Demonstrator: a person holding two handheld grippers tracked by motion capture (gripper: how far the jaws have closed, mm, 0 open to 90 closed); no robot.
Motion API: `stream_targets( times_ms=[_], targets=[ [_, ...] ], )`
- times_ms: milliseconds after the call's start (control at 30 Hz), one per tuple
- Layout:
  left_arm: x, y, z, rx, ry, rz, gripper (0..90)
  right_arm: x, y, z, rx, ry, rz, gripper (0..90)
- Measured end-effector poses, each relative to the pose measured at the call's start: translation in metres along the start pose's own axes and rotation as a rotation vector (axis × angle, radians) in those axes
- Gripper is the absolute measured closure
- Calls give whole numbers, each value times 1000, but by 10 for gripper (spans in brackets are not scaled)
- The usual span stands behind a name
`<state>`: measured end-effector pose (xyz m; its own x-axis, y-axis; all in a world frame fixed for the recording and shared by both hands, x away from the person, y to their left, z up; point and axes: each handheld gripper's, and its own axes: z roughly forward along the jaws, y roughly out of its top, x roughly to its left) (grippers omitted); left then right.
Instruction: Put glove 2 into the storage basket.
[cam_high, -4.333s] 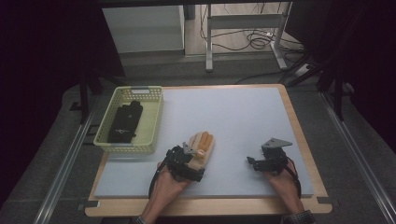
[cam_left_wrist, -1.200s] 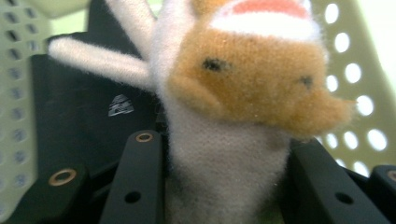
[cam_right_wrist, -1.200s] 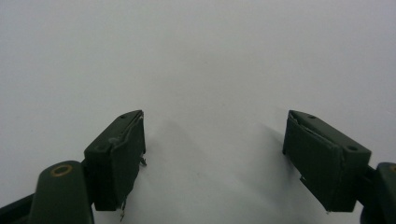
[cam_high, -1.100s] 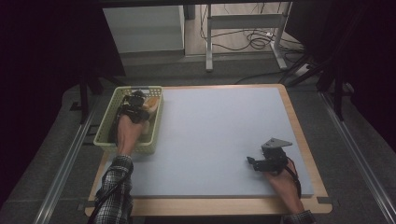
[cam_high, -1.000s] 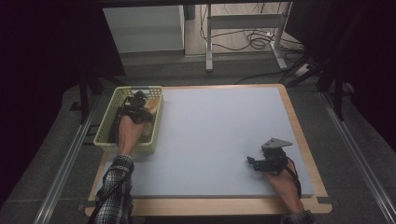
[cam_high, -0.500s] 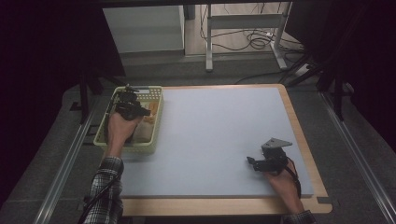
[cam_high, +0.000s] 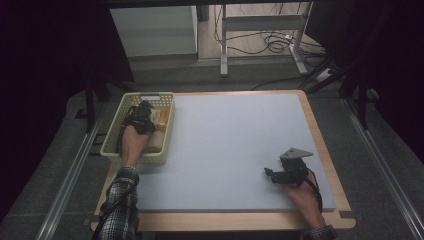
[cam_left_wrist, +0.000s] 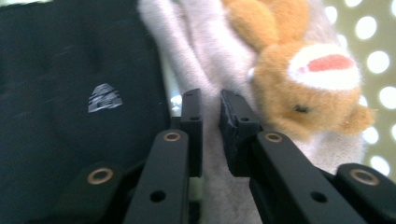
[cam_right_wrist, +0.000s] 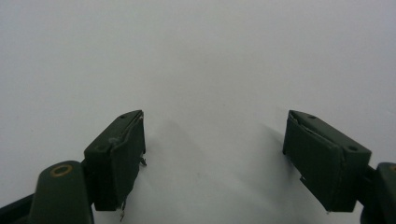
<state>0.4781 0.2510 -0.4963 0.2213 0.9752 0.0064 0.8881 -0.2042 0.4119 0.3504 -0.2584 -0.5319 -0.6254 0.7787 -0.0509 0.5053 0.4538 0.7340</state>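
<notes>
My left gripper (cam_high: 139, 116) hangs inside the yellow-green basket (cam_high: 111, 145) at the table's left. In the left gripper view its jaws (cam_left_wrist: 210, 100) have just been closing and stand shut, with only a thin slit between the pads and nothing pinched there. Right under them lies a pale plush toy with an orange animal face (cam_left_wrist: 299, 88), also seen in the high view (cam_high: 161, 119). A black fabric item (cam_left_wrist: 70, 93) lies beside it. My right gripper (cam_high: 271, 175) rests near the front right of the mat, open and empty (cam_right_wrist: 215, 140).
The grey-blue mat (cam_high: 235, 135) covers a wooden table whose rim (cam_high: 330, 165) shows on the right. Metal rails run along both sides of the table. A white cabinet (cam_high: 152, 30) and a metal stand with cables (cam_high: 260, 35) lie beyond the far edge.
The left hand, on the mat with the plush toy several seconds ago, is now in the basket and has shifted slightly within it. The toy lies in the basket. The right gripper has stayed put.
</notes>
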Motion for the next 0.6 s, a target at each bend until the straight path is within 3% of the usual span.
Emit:
stream_targets(
  times_ms=[100,167,400,600],
  targets=[
    [-6,2,2,-8,5,6,854,0,0,0,0,0,0,207],
    [-2,1,1,-10,-8,-6,849,0,0,0,0,0,0,207],
    [12,-4,-12,-84,8,-44,712,0,0,0,0,0,0,207],
    [22,-10,-23,-116,6,-49,636,0,0,0,0,0,0,207]
  ],
)
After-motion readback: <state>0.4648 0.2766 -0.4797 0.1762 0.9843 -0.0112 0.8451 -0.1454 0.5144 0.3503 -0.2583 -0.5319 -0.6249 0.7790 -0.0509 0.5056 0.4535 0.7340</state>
